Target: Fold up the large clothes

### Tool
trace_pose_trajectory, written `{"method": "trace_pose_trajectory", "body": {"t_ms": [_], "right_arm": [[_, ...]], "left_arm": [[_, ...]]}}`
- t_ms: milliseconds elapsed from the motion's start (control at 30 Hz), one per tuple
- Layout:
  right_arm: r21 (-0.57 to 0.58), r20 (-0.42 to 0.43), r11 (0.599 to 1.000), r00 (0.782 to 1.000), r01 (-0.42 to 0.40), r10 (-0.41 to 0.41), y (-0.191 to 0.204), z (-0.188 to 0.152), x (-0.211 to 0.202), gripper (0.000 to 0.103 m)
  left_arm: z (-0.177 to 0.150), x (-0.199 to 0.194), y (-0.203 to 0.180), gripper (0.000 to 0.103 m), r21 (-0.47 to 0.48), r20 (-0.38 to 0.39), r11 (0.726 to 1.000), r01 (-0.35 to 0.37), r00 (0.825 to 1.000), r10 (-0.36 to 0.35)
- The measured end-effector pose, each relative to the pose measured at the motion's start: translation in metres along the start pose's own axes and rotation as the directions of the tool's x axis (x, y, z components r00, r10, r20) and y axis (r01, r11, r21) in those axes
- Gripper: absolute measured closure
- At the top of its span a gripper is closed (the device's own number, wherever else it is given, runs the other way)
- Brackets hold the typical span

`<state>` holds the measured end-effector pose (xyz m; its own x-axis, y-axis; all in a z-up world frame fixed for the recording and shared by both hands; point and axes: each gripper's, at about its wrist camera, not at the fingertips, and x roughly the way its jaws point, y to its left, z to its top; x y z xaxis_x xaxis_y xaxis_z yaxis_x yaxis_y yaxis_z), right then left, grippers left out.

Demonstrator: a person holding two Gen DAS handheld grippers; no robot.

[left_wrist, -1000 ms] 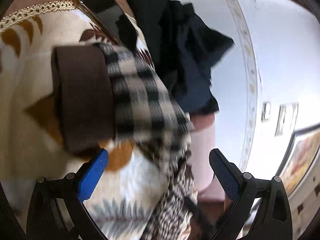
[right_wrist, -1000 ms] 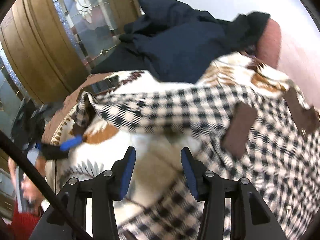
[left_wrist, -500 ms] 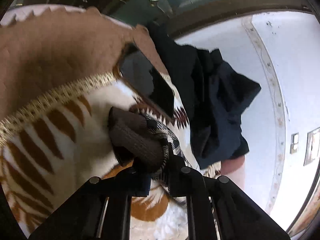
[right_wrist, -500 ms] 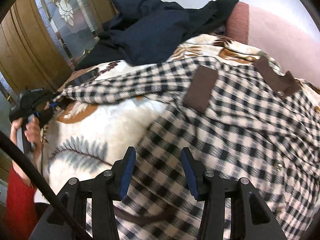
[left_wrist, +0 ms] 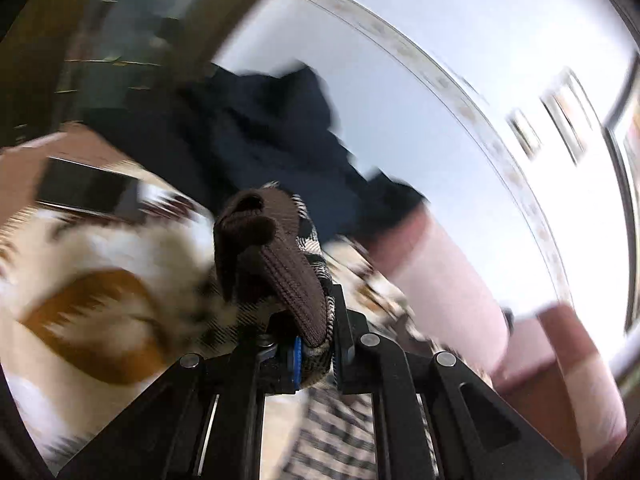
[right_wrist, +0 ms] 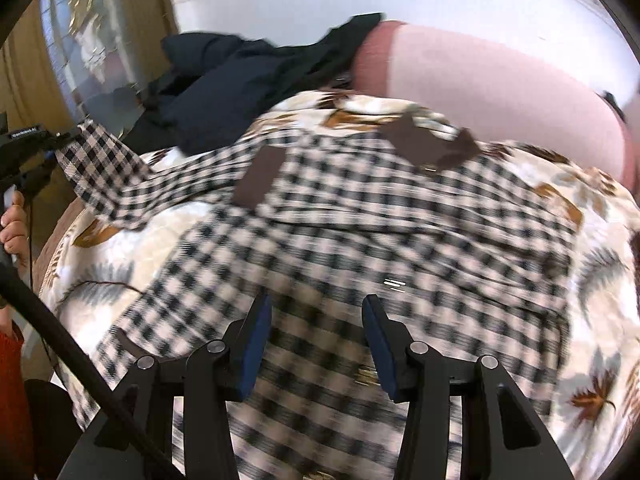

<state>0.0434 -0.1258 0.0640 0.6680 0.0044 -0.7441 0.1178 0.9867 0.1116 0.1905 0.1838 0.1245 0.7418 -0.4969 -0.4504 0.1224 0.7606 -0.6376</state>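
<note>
Fingers (left_wrist: 294, 354) of the left gripper (left_wrist: 316, 354) pinch the brown ribbed cuff (left_wrist: 280, 264) of the checked shirt, lifted above the leaf-patterned blanket (left_wrist: 100, 280). Seen from the right wrist, the right gripper (right_wrist: 318, 344) hangs with fingers wide apart and empty over the checked shirt (right_wrist: 360, 232), spread flat on the blanket (right_wrist: 592, 320), its sleeve (right_wrist: 104, 172) raised at left.
</note>
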Motion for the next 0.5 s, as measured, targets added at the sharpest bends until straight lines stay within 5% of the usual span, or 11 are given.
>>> {"method": "trace_pose_trajectory", "body": {"t_ms": [100,233,433,500], "right_arm": [[0.059,0.012,0.998,1.000,0.002,-0.002,-0.033,-0.005,-0.006,0.052],[0.155,0.042,0.983,0.995,-0.095,0.090,-0.059,0.003,-0.009,0.052],[0.148,0.024,0.969,0.980,-0.197,0.195,-0.028,0.032,0.023,0.050],[0.152,0.013,0.961,0.972,-0.232,0.233,-0.011,0.039,0.036,0.049]], "left_arm": [[-0.029,0.025,-0.037,0.093,0.086,-0.063,0.996,0.012,0.998,-0.007],[-0.075,0.065,-0.059,0.093,0.166,-0.179,0.986,-0.001,0.983,0.031],[-0.121,0.101,-0.048,0.090,0.222,-0.339,0.975,-0.033,0.935,0.109],[-0.123,0.100,-0.043,0.065,0.214,-0.390,0.977,0.006,0.918,0.080]]}}
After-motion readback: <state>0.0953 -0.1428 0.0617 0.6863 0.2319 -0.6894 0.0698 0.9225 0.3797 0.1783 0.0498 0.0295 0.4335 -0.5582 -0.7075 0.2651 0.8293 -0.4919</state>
